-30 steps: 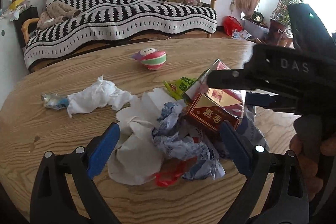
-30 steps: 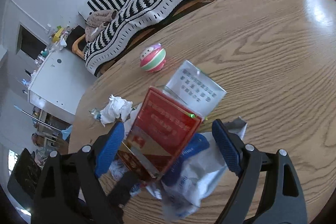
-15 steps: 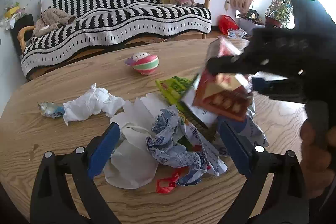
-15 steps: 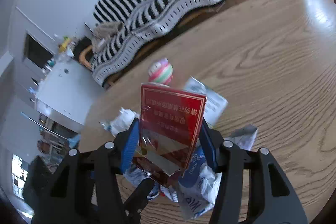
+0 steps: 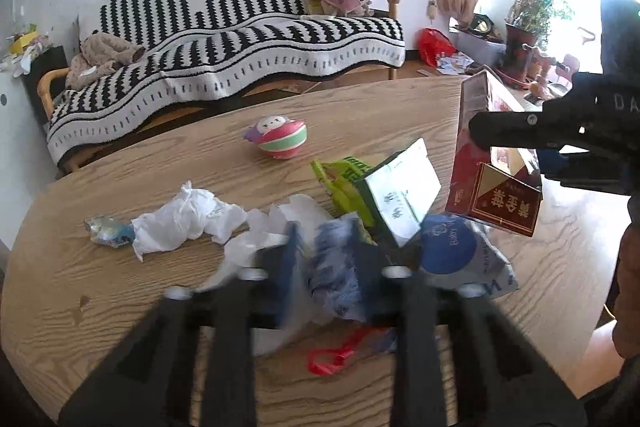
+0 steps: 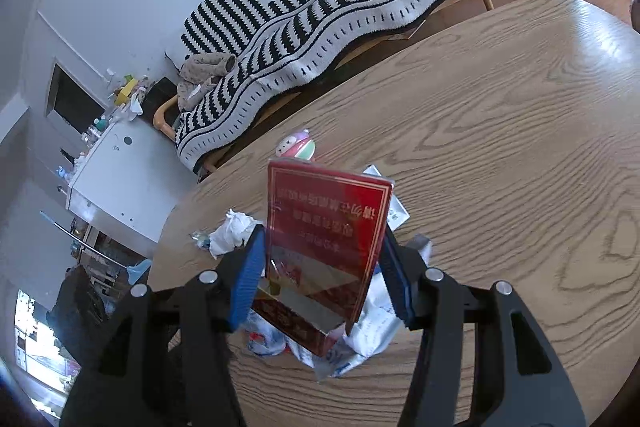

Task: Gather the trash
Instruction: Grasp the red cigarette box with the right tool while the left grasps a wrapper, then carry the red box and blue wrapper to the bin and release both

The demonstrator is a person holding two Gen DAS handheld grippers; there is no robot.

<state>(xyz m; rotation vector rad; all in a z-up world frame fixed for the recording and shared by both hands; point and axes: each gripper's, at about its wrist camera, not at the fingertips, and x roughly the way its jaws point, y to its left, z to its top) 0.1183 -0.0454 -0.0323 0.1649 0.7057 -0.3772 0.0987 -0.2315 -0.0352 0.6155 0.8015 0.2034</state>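
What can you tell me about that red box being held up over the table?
The red box is a glossy carton with gold borders and gold Chinese lettering, its shiny faces catching reflections. The right hand-held gripper has it pinched between blue pads, one on each side. It is lifted off the wooden table, tilted, above the heap of crumpled wrappers. In the left wrist view it hangs at the right, a gold-trimmed end face toward the camera.
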